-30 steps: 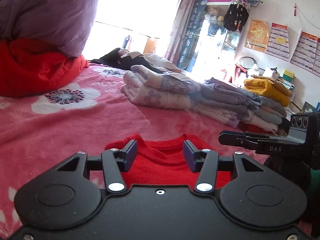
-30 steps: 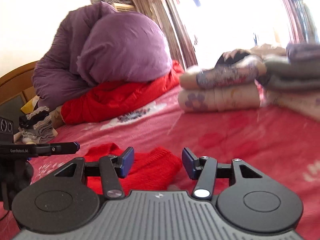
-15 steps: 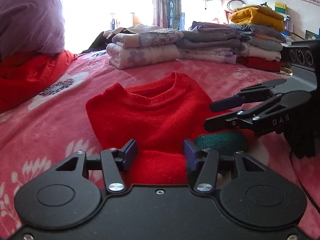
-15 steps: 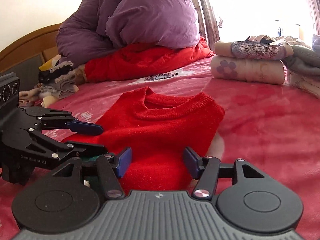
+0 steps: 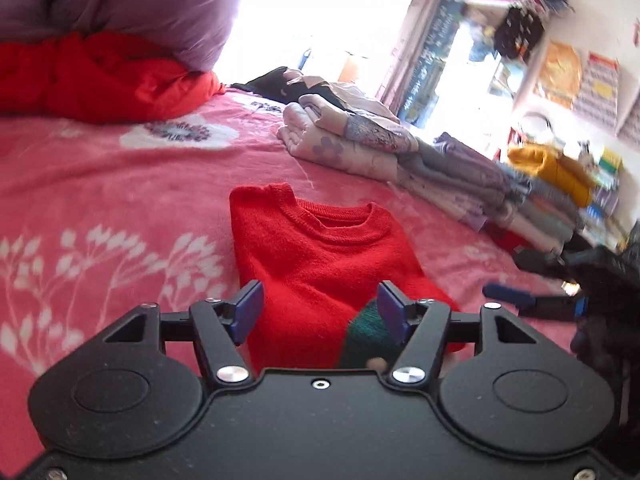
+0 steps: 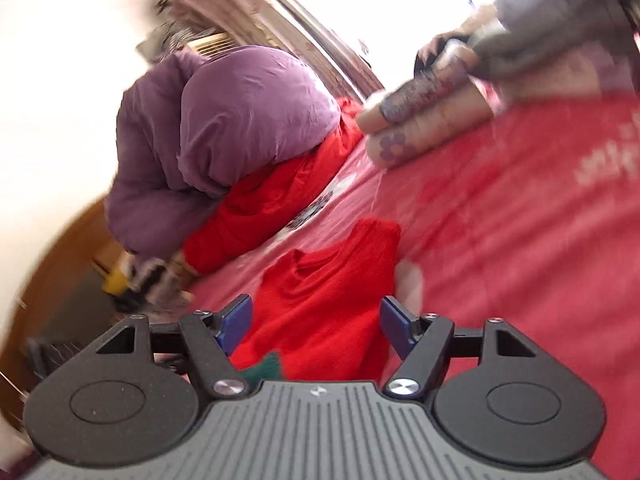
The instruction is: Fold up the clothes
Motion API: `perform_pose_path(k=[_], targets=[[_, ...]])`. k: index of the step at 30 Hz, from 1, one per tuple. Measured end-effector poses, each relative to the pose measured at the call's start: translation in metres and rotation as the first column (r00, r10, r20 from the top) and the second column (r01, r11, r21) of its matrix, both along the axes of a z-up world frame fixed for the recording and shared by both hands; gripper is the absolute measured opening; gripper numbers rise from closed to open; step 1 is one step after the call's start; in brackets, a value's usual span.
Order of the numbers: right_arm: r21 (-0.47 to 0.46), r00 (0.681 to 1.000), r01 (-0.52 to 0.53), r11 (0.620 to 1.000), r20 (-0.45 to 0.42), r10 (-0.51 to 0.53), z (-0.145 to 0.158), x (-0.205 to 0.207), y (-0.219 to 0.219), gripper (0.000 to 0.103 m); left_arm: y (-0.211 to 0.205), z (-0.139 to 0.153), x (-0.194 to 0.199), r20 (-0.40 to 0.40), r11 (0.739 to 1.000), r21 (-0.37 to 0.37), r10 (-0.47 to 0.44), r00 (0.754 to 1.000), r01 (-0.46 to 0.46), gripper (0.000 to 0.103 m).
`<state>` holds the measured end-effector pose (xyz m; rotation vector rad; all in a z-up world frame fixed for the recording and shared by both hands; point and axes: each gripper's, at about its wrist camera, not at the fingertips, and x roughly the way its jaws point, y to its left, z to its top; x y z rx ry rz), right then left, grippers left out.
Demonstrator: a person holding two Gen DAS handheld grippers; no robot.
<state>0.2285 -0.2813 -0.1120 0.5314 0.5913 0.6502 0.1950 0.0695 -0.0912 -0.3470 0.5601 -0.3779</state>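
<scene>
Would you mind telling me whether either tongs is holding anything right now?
Nothing is held. Left tongs and right tongs are both open above the red sweater.

A purple duvet [image 5: 132, 4] sits on red bedding [image 5: 92, 76]; posters [image 5: 576, 76] hang on the wall.

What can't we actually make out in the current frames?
- Red sweater near hem: left wrist view, hidden behind gripper body.
- Right gripper: left wrist view, blurred, cut by right edge.
- Folded clothes stack: right wrist view, motion-blurred, prints unreadable.
- Wall posters: left wrist view, too blurred to read.
</scene>
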Motion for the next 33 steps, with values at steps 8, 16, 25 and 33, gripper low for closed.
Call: perform_pose_path(k=[8, 16, 25, 33], targets=[[0.12, 0.982, -0.052, 0.991, -0.173, 0.073, -0.006, -0.021, -0.013, 0.081, 0.015, -0.009, 0.002, -0.129, 0.989, -0.113, 0.084, 0.988, -0.099, 0.069], [0.175, 0.973, 0.082, 0.981, -0.227, -0.041, -0.033, -0.005, -0.012, 0.08, 0.022, -0.023, 0.015, -0.202, 0.982, -0.131, 0.109, 0.973, -0.137, 0.07], [0.196, 0.968, 0.157, 0.968, -0.225, -0.112, -0.035, -0.015, -0.029, 0.08, -0.007, 0.028, -0.033, -0.024, 0.997, 0.045, 0.068, 0.997, -0.067, 0.069], [0.423, 0.978, 0.172, 0.89, -0.183, -0.102, -0.018, -0.043, -0.07, 0.08, -0.042, 0.031, -0.085, 0.0, 0.974, 0.227, 0.0, 1.0, 0.0, 0.07]])
